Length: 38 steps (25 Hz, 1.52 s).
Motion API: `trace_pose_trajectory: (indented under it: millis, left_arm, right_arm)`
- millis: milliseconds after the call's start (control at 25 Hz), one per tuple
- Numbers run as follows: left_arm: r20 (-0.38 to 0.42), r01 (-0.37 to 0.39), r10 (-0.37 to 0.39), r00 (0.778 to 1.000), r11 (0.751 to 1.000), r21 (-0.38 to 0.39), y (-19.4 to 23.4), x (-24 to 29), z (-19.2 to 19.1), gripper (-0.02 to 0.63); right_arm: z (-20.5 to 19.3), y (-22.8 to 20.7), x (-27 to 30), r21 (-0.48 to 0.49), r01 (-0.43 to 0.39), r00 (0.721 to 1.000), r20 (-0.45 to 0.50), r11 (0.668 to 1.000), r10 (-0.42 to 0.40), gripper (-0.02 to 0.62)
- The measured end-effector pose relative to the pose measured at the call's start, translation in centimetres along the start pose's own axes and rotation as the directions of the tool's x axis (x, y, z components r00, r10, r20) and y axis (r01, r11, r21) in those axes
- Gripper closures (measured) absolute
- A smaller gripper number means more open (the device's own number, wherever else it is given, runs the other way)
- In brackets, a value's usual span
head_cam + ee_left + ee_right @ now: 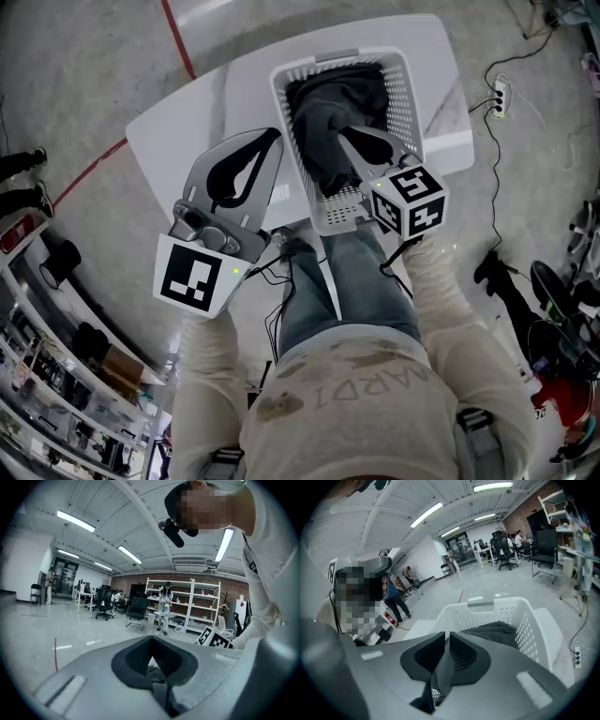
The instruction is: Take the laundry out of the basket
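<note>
A white basket (pixel 407 86) stands on a white table (pixel 178 141) and holds dark grey laundry (pixel 328 108), bunched up to its rim. The right gripper (pixel 343 133) reaches into the basket, its jaws closed on a fold of that laundry. The left gripper (pixel 276 134) hangs over the table just beside the basket's left wall, its jaws closed tip to tip.
</note>
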<state>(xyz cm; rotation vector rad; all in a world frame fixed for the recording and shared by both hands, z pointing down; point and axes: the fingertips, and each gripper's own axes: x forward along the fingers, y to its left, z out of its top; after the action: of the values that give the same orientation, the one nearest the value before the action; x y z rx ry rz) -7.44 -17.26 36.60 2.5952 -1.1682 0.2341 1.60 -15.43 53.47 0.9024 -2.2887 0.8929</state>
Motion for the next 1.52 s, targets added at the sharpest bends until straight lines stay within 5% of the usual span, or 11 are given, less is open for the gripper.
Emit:
trace_pose_trajectory:
  millis: [360,680,960,1520]
  left_arm:
    - [-0.038,0.021,-0.021,0.999,1.0,-0.022,0.3,1.5,-4.5,0.606]
    - [-0.041,0.018,-0.019,0.999,0.999,-0.035,0.3,2.2,-6.5,0.606]
    - [-0.048,0.018,-0.02,0.999,0.999,-0.041,-0.1,2.6,-7.6,0.606]
    - [-0.053,0.015,-0.018,0.998,0.998,-0.058,-0.3,1.6,-9.5,0.606]
  right_arm:
    - [-5.3,-1.5,3.8,0.011,0.011,0.997,-0.072,1.0,-0.011,0.439]
    - [-8.4,-1.3,6.5,-0.03,-0.046,0.987,-0.158,0.998,0.041,0.261]
    - [-11.7,-1.2,8.9,-0.167,-0.08,0.957,-0.287,0.983,0.029,0.128]
    - [-16.4,-3.1,14.3,-0.303,-0.066,0.865,-0.493,0.951,-0.097,0.112]
